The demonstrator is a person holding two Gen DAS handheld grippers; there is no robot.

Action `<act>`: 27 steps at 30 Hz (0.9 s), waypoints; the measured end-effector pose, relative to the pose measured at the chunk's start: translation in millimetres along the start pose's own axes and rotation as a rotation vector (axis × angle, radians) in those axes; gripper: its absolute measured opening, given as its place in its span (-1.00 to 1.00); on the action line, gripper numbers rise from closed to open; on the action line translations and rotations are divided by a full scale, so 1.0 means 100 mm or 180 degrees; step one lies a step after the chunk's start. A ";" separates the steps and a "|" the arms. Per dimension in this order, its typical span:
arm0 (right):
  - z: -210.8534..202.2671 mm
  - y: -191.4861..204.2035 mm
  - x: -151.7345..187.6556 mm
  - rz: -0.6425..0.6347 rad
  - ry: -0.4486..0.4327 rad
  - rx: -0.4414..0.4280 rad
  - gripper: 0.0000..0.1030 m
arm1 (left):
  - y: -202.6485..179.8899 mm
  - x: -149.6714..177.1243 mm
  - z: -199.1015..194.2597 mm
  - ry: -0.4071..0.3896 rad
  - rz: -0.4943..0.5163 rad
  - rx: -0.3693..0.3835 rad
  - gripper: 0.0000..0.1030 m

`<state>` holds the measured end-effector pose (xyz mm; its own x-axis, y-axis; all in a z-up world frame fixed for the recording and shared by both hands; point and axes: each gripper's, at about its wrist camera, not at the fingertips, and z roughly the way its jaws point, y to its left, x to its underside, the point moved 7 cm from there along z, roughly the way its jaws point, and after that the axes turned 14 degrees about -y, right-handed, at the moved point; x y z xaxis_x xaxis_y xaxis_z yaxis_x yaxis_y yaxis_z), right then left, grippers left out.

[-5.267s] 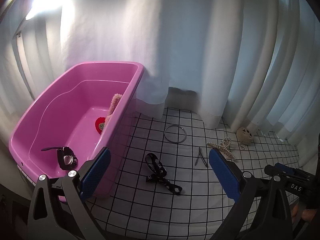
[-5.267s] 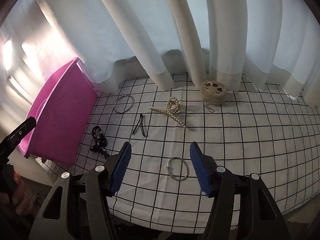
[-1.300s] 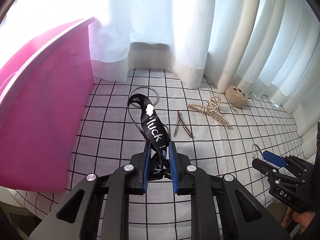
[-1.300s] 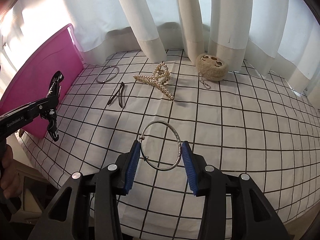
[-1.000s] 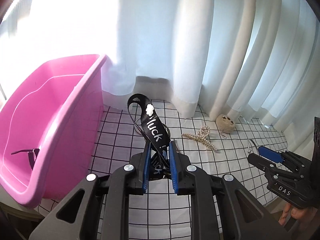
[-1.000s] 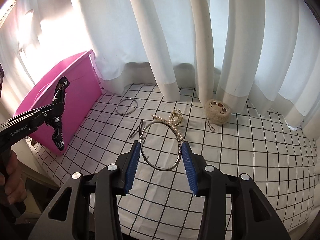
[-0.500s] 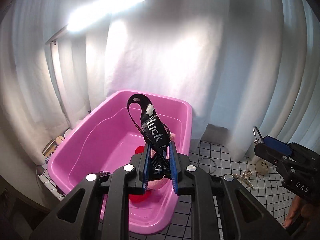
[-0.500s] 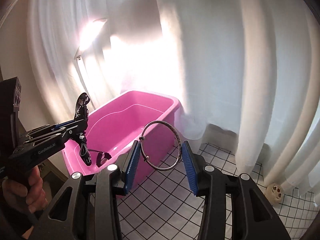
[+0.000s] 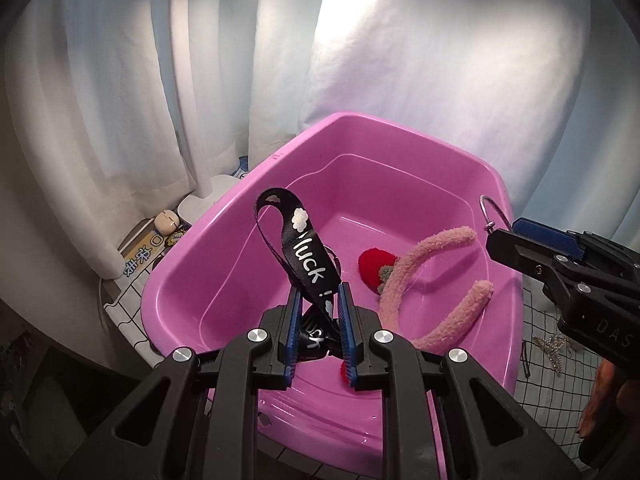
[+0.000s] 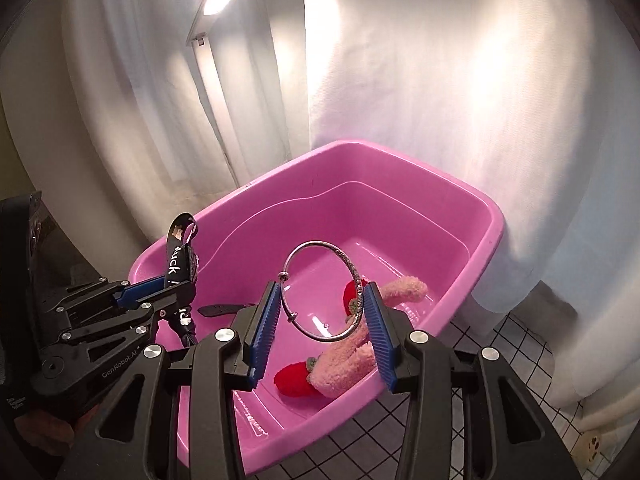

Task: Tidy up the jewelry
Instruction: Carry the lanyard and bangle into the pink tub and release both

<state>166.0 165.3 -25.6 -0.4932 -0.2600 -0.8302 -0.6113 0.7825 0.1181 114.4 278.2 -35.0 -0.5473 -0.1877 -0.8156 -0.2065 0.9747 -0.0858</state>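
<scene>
My left hand-held gripper [image 9: 318, 330] pinches the black strap [image 9: 308, 268] above the pink tub [image 9: 248, 188]; my right hand-held gripper [image 10: 322, 322] clamps the silver bangle [image 10: 320, 290] over it too. A fuzzy pink headband [image 9: 434, 280] lies inside.

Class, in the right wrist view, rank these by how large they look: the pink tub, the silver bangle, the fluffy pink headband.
1. Pink tub, clearly largest.
2 and 3. Silver bangle and fluffy pink headband look similar; the bangle is nearer the camera, so unranked.
</scene>
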 end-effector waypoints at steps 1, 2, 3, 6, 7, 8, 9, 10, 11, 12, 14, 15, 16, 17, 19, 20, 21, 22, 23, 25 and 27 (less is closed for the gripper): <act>0.05 0.00 0.01 -0.0008 0.0035 0.0014 -0.19 | 0.01 0.02 0.03 0.0025 -0.0011 -0.0006 -0.65; 0.11 0.00 0.02 -0.0024 0.0062 0.0038 -0.19 | 0.03 0.04 0.06 0.0042 -0.0020 -0.0013 -0.65; 0.16 0.01 0.03 -0.0046 0.0093 0.0066 -0.19 | 0.04 0.05 0.08 0.0058 -0.0022 -0.0018 -0.65; 0.25 -0.01 0.08 -0.0090 0.0153 0.0142 -0.19 | 0.04 0.10 0.14 0.0114 -0.0013 -0.0042 -0.64; 0.27 -0.01 0.10 -0.0100 0.0169 0.0163 -0.19 | 0.04 0.11 0.15 0.0134 -0.0013 -0.0048 -0.64; 0.28 -0.03 0.11 -0.0102 0.0180 0.0184 -0.19 | 0.05 0.12 0.17 0.0154 -0.0015 -0.0053 -0.64; 0.26 -0.04 0.13 -0.0105 0.0183 0.0204 -0.19 | 0.05 0.14 0.18 0.0171 -0.0015 -0.0059 -0.64; 0.26 -0.05 0.14 -0.0110 0.0187 0.0227 -0.19 | 0.05 0.15 0.18 0.0175 -0.0012 -0.0066 -0.64; 0.26 -0.06 0.15 -0.0117 0.0193 0.0246 -0.19 | 0.05 0.16 0.18 0.0171 -0.0008 -0.0063 -0.63; 0.26 -0.08 0.16 -0.0116 0.0198 0.0262 -0.19 | 0.05 0.16 0.19 0.0183 -0.0007 -0.0060 -0.60; 0.26 -0.10 0.17 -0.0118 0.0205 0.0308 -0.18 | 0.06 0.17 0.19 0.0188 -0.0003 -0.0091 -0.18; 0.27 -0.12 0.17 -0.0121 0.0226 0.0330 -0.12 | 0.07 0.17 0.18 0.0175 -0.0002 -0.0113 -0.02; 0.26 -0.13 0.18 -0.0117 0.0244 0.0346 -0.06 | 0.07 0.16 0.16 0.0147 -0.0010 -0.0132 0.27; 0.25 -0.15 0.17 -0.0104 0.0250 0.0361 0.06 | 0.08 0.14 0.14 0.0109 -0.0018 -0.0138 0.36; 0.24 -0.16 0.17 -0.0073 0.0241 0.0367 0.07 | 0.08 0.13 0.12 0.0093 -0.0015 -0.0145 0.39; 0.23 -0.17 0.17 -0.0069 0.0237 0.0379 0.07 | 0.08 0.13 0.12 0.0100 -0.0018 -0.0156 0.48; 0.23 -0.18 0.16 -0.0066 0.0236 0.0387 0.07 | 0.09 0.13 0.12 0.0102 -0.0025 -0.0174 0.52; 0.22 -0.19 0.16 -0.0059 0.0234 0.0389 0.07 | 0.10 0.13 0.11 0.0103 -0.0039 -0.0187 0.55; 0.21 -0.19 0.16 -0.0049 0.0228 0.0387 0.07 | 0.11 0.13 0.11 0.0109 -0.0058 -0.0191 0.55; 0.19 -0.20 0.16 -0.0040 0.0218 0.0390 0.07 | 0.13 0.14 0.09 0.0117 -0.0086 -0.0207 0.57; 0.16 -0.19 0.17 -0.0024 0.0211 0.0381 0.07 | 0.14 0.13 0.06 0.0108 -0.0097 -0.0224 0.58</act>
<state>179.9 155.0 -50.6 -0.5312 -0.2999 -0.7924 -0.5388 0.8413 0.0428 109.0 289.7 -50.4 -0.5669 -0.2224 -0.7932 -0.2795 0.9577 -0.0688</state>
